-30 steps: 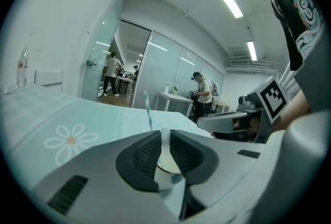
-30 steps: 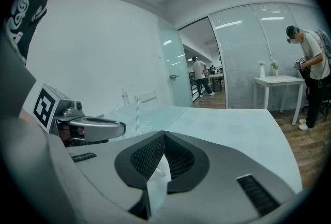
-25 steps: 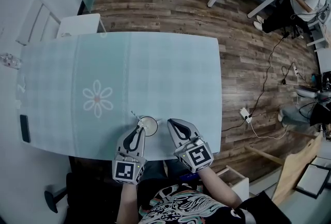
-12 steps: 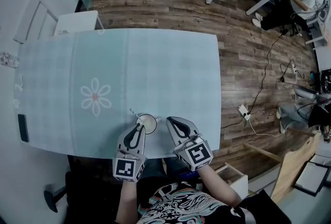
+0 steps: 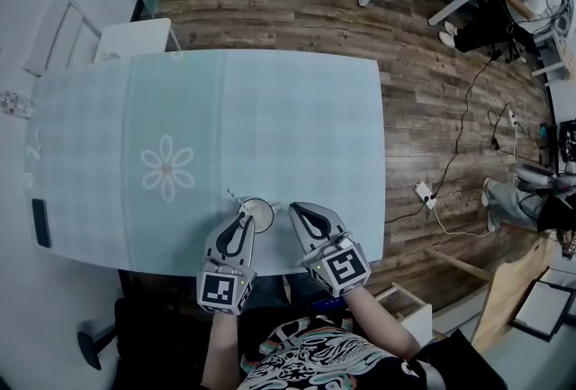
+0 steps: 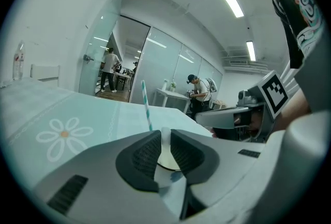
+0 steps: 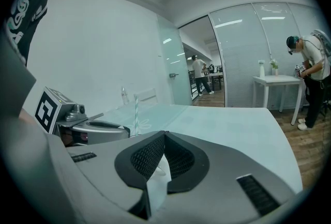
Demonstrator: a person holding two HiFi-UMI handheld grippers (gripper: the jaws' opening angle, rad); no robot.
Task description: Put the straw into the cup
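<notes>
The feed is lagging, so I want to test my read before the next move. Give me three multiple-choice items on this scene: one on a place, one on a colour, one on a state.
1. Where is the straw?
A. Flat on the tablecloth
B. Standing in the cup
C. On the wooden floor

2. What colours are the straw's stripes?
A. Red and white
B. Black and yellow
C. Teal and white

3. How is the right claw?
A. Shut, nothing in it
B. Shut on the straw
C. Open wide around the cup

Answers:
1 B: the straw rises out of the cup, whose rim the left claw pinches.
2 C: the left gripper view shows teal and white bands.
3 A: its own view shows the jaws together with nothing between them.
</notes>
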